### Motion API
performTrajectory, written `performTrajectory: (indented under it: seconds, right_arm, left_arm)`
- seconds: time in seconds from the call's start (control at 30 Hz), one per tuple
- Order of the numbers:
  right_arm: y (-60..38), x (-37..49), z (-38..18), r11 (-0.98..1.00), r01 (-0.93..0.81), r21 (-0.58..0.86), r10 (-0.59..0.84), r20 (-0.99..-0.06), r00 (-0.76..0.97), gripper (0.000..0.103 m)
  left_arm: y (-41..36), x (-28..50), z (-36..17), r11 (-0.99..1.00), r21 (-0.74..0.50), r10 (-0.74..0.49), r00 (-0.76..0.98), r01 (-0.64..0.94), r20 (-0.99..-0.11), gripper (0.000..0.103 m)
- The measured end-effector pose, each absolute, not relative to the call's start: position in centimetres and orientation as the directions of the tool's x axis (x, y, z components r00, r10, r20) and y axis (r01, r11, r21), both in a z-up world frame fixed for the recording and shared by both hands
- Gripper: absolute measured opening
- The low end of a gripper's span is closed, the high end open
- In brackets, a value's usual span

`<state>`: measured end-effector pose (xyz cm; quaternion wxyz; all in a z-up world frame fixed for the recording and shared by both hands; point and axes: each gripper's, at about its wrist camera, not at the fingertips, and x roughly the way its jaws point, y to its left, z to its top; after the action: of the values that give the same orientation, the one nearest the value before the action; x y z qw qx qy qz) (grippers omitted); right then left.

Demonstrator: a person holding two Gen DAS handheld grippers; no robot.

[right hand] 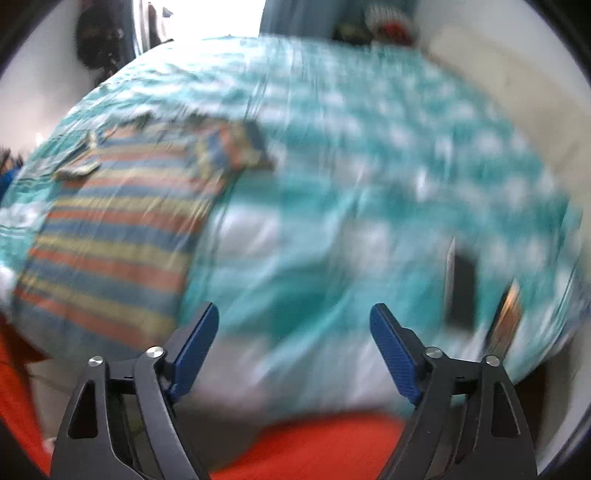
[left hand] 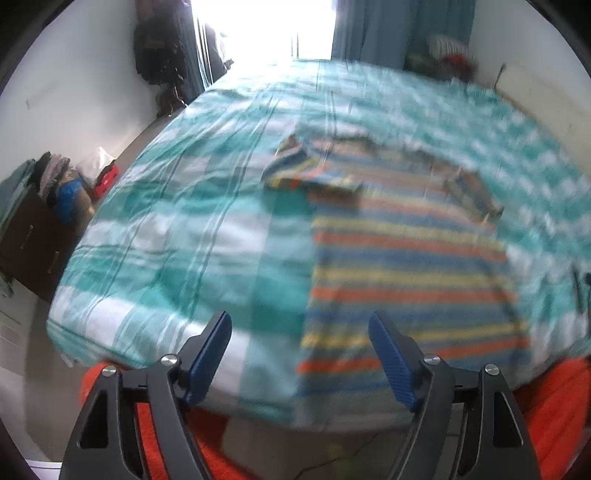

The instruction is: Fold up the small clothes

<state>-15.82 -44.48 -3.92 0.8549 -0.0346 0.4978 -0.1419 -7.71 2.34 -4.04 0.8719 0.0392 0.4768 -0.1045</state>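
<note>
A small shirt with orange, blue and yellow stripes (left hand: 402,258) lies flat on the teal and white bedspread (left hand: 177,206), its sleeves folded inward at the far end. My left gripper (left hand: 299,328) is open and empty, held above the shirt's near left corner. The shirt also shows in the right wrist view (right hand: 114,229), at the left. My right gripper (right hand: 295,317) is open and empty above bare bedspread (right hand: 369,155), to the right of the shirt. Both views are blurred by motion.
A dark phone (right hand: 461,288) and a card-like object (right hand: 506,321) lie on the bed at the right. Orange cloth (right hand: 314,446) lies below the bed's near edge. A dark dresser with piled clothes (left hand: 40,206) stands left. A bright doorway (left hand: 266,26) is beyond the bed.
</note>
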Motion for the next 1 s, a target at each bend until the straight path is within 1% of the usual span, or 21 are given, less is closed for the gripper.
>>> performTrajectory:
  seconds: [0.03,0.07,0.1,0.13,0.17,0.23,0.3,0.33,0.4,0.43,0.47,0.5,0.53,0.57,0.63,0.7,0.8,0.9,1.0]
  right_arm:
    - [-45.1,-13.4,-4.7,0.971,0.169,-0.167,-0.228,-0.856,0.464,0.093]
    - [-45.6,-11.9,-5.4,0.983,0.158,-0.097,-0.160,-0.871,0.465,0.091]
    - [-46.0,-9.7,-6.7,0.986,0.166,0.000,-0.079,-0.877,0.474,0.087]
    - [-45.8,-8.3,-7.5,0.987,0.161,0.020,-0.061,-0.875,0.481,0.082]
    - [-44.7,-6.6,-8.5,0.992,0.124,-0.010,-0.069,-0.870,0.488,0.080]
    - [-40.7,-3.3,-10.3,0.989,-0.028,-0.148,-0.111,-0.843,0.526,0.077]
    - [-37.4,-0.5,-11.7,0.964,-0.154,-0.217,-0.099,-0.830,0.549,0.072]
    - [-36.1,1.2,-12.4,0.954,-0.194,-0.228,-0.087,-0.832,0.549,0.066]
    - [-34.7,4.3,-14.0,0.945,-0.221,-0.242,-0.086,-0.834,0.546,0.062]
    - [-34.5,5.8,-15.2,0.942,-0.219,-0.256,-0.101,-0.836,0.540,0.062]
    - [-34.8,7.2,-16.6,0.942,-0.218,-0.253,-0.111,-0.852,0.511,0.060]
    - [-35.5,8.5,-18.6,0.952,-0.212,-0.223,-0.109,-0.890,0.443,0.051]
    - [-36.3,8.8,-19.4,0.961,-0.204,-0.190,-0.094,-0.909,0.405,0.012]
    - [-37.1,8.8,-19.3,0.967,-0.188,-0.170,-0.082,-0.911,0.405,0.003]
    - [-40.0,7.6,-17.0,0.988,-0.099,-0.118,-0.058,-0.880,0.472,0.002]
    - [-44.7,5.7,-14.0,0.998,0.038,-0.041,-0.055,-0.842,0.537,0.002]
    - [-52.8,1.9,-11.1,0.969,0.248,0.011,-0.139,-0.802,0.581,0.002]
    - [-60.5,-1.5,-11.0,0.909,0.417,0.014,-0.234,-0.810,0.538,0.002]
    - [-64.3,-3.0,-12.9,0.867,0.494,0.061,-0.223,-0.840,0.494,0.002]
  left_arm:
    - [1.9,-7.4,-3.7,0.974,-0.061,-0.170,0.528,0.217,-0.832,0.078]
    - [1.6,-7.1,-3.6,0.973,-0.079,-0.185,0.527,0.216,-0.830,0.078]
    - [1.1,-7.1,-3.7,0.971,-0.095,-0.199,0.520,0.219,-0.831,0.078]
    - [0.6,-7.1,-3.8,0.969,-0.102,-0.206,0.511,0.225,-0.835,0.078]
    - [0.0,-7.3,-4.0,0.967,-0.103,-0.210,0.500,0.232,-0.840,0.078]
    - [-0.8,-7.7,-4.8,0.965,-0.099,-0.208,0.476,0.243,-0.855,0.078]
    - [-1.2,-8.0,-6.1,0.965,-0.087,-0.191,0.441,0.246,-0.877,0.078]
    - [-1.4,-8.1,-6.7,0.966,-0.078,-0.179,0.422,0.245,-0.889,0.078]
    - [-1.5,-8.1,-7.5,0.969,-0.066,-0.159,0.398,0.237,-0.903,0.078]
    - [-1.5,-8.0,-7.8,0.971,-0.064,-0.153,0.391,0.229,-0.908,0.078]
    - [-1.5,-8.0,-8.0,0.973,-0.064,-0.148,0.387,0.221,-0.910,0.078]
    - [-1.4,-7.9,-8.1,0.974,-0.064,-0.145,0.384,0.215,-0.912,0.078]
    - [-1.3,-7.7,-8.2,0.976,-0.064,-0.142,0.381,0.209,-0.913,0.078]
    - [-1.2,-7.7,-8.2,0.977,-0.063,-0.139,0.382,0.205,-0.914,0.078]
    - [-0.9,-7.5,-8.1,0.979,-0.057,-0.132,0.394,0.195,-0.910,0.078]
    - [-0.8,-7.2,-8.5,0.980,-0.053,-0.126,0.392,0.191,-0.912,0.078]
    - [-1.3,-6.8,-9.4,0.978,-0.067,-0.136,0.360,0.199,-0.923,0.078]
    - [-2.5,-6.6,-9.9,0.972,-0.084,-0.156,0.337,0.219,-0.929,0.078]
    - [-4.1,-7.0,-9.7,0.963,-0.082,-0.168,0.333,0.257,-0.928,0.078]
